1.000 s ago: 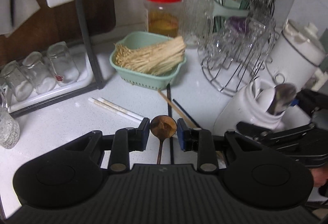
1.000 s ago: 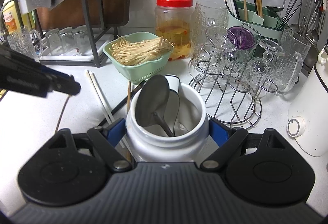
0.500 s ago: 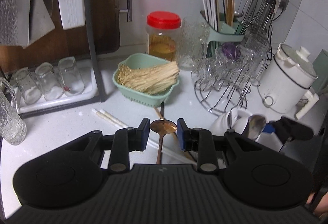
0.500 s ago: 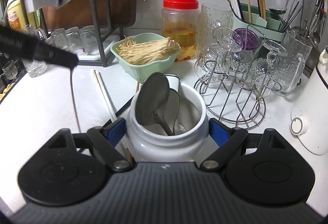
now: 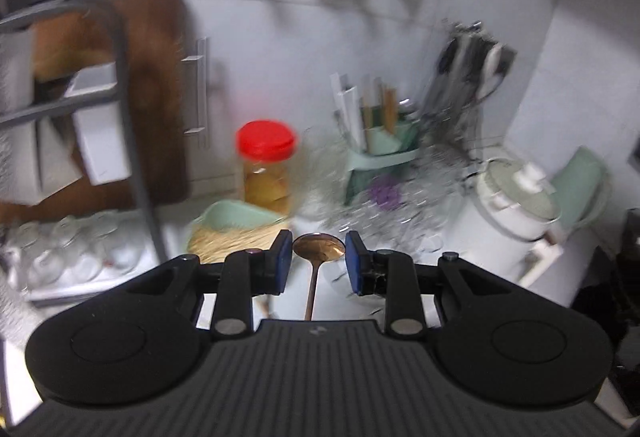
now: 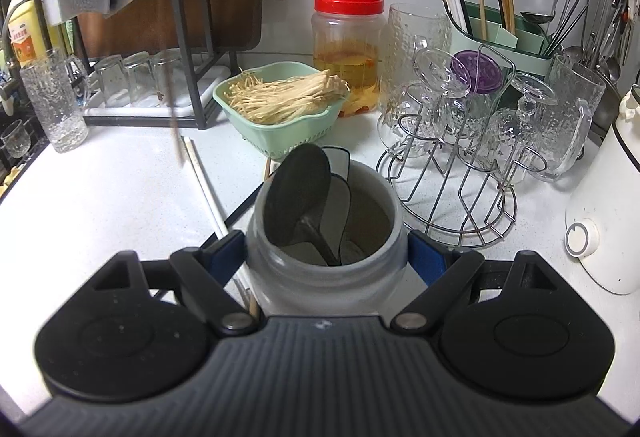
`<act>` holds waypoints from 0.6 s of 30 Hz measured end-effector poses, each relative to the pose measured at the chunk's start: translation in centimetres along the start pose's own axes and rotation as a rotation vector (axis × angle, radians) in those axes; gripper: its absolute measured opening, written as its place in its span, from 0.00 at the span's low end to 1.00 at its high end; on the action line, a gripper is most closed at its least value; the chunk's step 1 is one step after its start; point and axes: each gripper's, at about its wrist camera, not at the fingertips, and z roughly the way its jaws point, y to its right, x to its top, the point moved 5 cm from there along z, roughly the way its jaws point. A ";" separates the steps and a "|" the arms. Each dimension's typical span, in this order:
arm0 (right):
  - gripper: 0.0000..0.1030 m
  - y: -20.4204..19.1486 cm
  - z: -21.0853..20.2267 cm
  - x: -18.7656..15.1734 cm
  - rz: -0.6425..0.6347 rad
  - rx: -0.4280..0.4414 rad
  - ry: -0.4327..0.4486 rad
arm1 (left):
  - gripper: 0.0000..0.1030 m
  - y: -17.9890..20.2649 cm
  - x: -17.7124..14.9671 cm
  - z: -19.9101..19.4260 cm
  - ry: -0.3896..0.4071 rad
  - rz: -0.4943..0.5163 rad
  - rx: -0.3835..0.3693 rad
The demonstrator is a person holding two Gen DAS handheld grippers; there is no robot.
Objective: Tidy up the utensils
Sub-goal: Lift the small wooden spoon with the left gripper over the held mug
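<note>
White ceramic jar [image 6: 325, 269], lower centre: clamped between the right gripper [image 6: 326, 257] pads; dark ladle [image 6: 298, 193] inside. Green basket [image 6: 276, 135] behind it, centre frame.

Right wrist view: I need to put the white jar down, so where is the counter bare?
Bare counter lies left of the white chopsticks, in front of the dish rack. It is crowded right of the white jar: the wire glass stand, then the white cooker.
</note>
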 end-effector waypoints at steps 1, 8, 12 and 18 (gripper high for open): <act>0.87 0.0 0.0 0.0 -0.001 0.000 0.001 | 0.32 0.4 0.4 0.1 -0.002 -0.004 -0.024; 0.87 0.0 0.0 0.0 -0.009 0.005 0.005 | 0.32 3.6 1.1 1.6 -0.015 0.044 -0.090; 0.87 -0.1 -0.1 -0.1 -0.015 0.010 0.007 | 0.32 4.6 0.6 2.5 -0.030 0.062 -0.108; 0.87 -0.1 -0.1 -0.1 -0.018 0.015 0.010 | 0.32 4.8 -0.9 4.7 -0.098 0.076 -0.096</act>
